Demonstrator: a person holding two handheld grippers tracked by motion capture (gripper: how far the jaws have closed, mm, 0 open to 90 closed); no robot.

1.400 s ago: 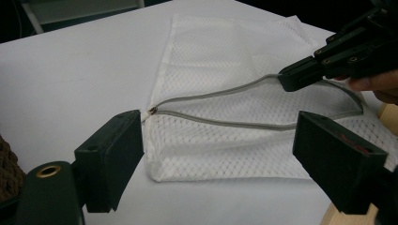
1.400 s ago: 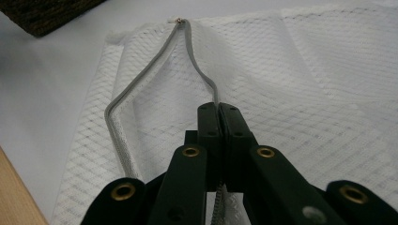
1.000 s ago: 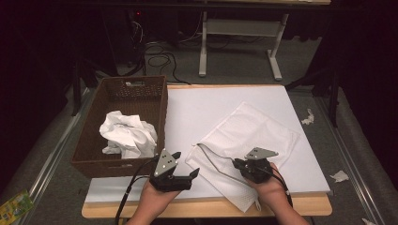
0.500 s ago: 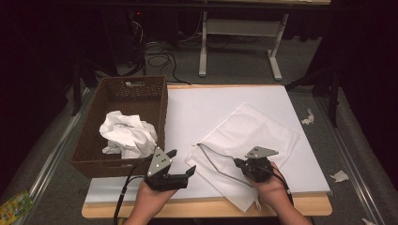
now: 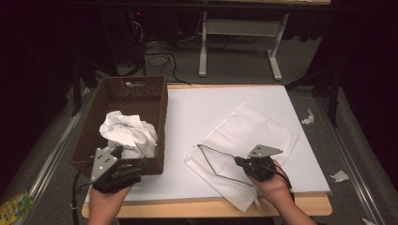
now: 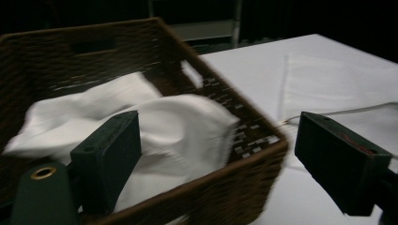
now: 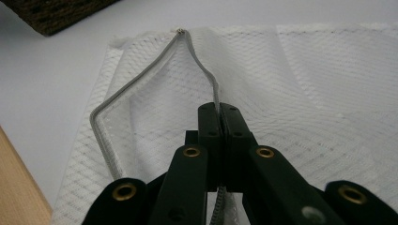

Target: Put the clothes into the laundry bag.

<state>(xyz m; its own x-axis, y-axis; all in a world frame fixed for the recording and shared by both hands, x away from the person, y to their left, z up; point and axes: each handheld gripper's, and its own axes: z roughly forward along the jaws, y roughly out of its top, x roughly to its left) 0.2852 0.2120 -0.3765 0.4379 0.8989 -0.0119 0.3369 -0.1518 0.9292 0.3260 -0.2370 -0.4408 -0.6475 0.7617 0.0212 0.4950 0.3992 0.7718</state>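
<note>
White covers the table top [image 5: 225,108], which runs away ahead of both grippers. Woven brown basket [image 5: 155,108] stands on its left part, directly ahead of the left gripper [image 5: 123,165]; in the left gripper view the basket's near corner [image 6: 263,154] sits between that gripper's two jaws, touching neither. Mesh laundry bag [image 5: 263,136] lies flat on the table ahead of and under the right gripper [image 5: 240,162], its open mouth edged by a grey zipper [image 5: 211,161] that loops out to that gripper's left. Crumpled white cloth [image 5: 129,133] lies inside the basket, just beyond the left gripper's jaws.

The left gripper hangs over the basket's near edge with its jaws spread wide and nothing in them. The right gripper, held low over the bag's near part, has its jaws pressed together on the zipper edge [image 7: 217,101]; in the right gripper view the grey strip runs straight into the closed pads. Small paper scraps [image 5: 339,176] lie well off to the right gripper's right, beyond the table's edge.
</note>
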